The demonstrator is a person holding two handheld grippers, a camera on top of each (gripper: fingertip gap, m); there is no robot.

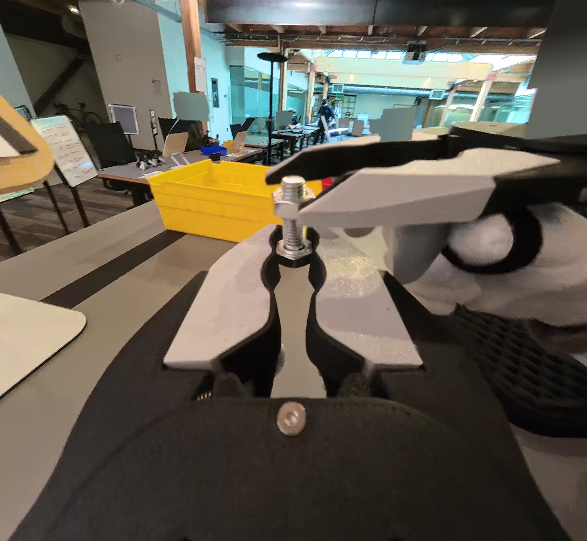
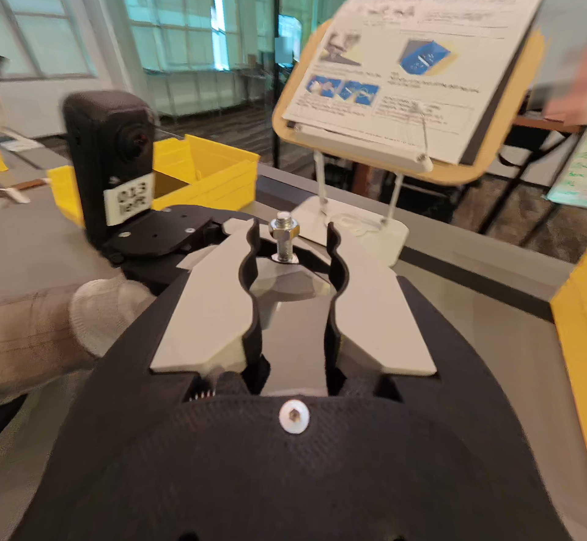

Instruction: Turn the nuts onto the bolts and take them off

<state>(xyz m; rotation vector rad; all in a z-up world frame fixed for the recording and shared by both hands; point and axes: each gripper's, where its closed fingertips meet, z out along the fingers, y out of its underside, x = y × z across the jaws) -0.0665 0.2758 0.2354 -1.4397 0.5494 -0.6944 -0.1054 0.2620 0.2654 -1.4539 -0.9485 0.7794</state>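
Left gripper [image 1: 293, 251] pinches the upright bolt's [image 1: 292, 233] base above the table [image 1: 95, 259] while the spread right gripper [image 2: 290, 233] flanks the nut [image 2: 283, 229] near the tip; square, level jaws should prevent cross-threading.

My flat grey surface [image 1: 104, 259] has a dark stripe [image 1: 127, 267] running along it. On it rests an open yellow plastic bin [image 1: 209, 208] at the far edge. The white rectangular base [image 2: 359, 233] of a tilted wooden document stand sits on the surface just beside the stripe. A second yellow bin [image 2: 571, 329] edges in at my right.
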